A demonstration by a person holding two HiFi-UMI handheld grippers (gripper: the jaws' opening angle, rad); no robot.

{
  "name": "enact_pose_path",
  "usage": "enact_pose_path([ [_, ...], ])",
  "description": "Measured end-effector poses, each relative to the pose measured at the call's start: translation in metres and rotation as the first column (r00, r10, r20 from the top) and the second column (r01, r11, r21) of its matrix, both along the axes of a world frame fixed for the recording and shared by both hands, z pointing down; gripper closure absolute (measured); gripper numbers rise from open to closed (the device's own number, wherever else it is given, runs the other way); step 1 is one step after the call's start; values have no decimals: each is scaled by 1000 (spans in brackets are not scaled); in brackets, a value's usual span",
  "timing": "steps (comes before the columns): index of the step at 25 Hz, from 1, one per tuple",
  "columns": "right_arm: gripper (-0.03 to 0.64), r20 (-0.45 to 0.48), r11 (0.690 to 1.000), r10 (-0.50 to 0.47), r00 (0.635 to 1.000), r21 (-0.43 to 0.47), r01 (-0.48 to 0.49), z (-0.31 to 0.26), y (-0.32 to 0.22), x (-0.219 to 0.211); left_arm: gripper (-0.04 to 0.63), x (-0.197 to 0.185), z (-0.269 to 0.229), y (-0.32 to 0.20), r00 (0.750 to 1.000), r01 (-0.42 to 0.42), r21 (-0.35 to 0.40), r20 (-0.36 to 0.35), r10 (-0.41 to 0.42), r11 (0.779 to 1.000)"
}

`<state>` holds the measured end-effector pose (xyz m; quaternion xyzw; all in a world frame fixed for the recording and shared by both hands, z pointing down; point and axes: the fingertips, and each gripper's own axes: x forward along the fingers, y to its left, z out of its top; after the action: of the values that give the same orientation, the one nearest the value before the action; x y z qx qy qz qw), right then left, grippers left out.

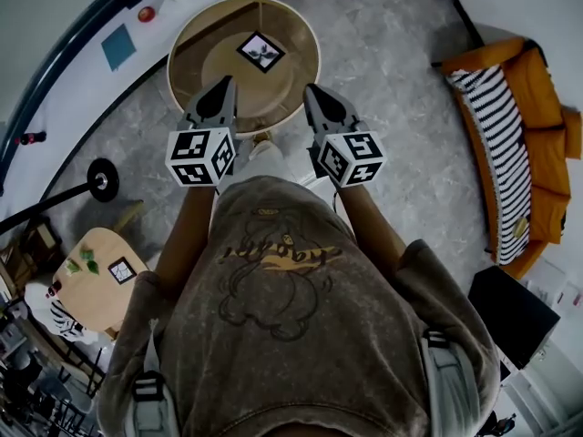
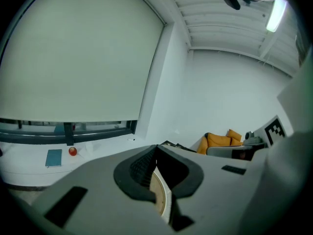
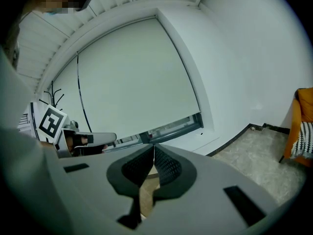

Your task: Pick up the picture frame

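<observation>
The left claw (image 1: 225,85) and right claw (image 1: 311,90) are both pressed together on nothing, while the picture frame (image 1: 260,50) lies flat on the round tabletop (image 1: 290,80) ahead of and between them — corner-on, roughly square, slightly nearer the left.

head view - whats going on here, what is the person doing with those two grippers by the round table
A person stands at a round wooden table with a gripper in each hand. The left gripper and the right gripper both point toward the table, jaws shut with nothing between them. The picture frame lies on the tabletop beyond their tips, untouched, so the pickup has not begun yet.
</observation>
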<state>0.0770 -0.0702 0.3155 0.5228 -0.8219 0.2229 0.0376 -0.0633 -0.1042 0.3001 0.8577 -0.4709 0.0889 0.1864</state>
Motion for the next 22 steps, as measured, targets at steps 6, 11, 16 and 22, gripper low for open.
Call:
enact_pose_path([
  [6,598,-10,1000,10,1000,2,-10,-4,-42,-7,577,-4,0,-42,1000,-18,-6,-7,18,1000],
  [11,598,-15,1000,25,1000,2,-25,-4,-72,-10,577,-6,1,-71,999,-34,-7,-3,34,999],
  [16,598,-19,999,34,999,6,-34,-9,-94,-13,577,-10,-4,-95,999,-44,1,1,44,999],
  [22,598,-25,1000,19,1000,5,-19,-14,-112,-17,577,-11,-7,-113,999,-33,0,-5,33,999],
])
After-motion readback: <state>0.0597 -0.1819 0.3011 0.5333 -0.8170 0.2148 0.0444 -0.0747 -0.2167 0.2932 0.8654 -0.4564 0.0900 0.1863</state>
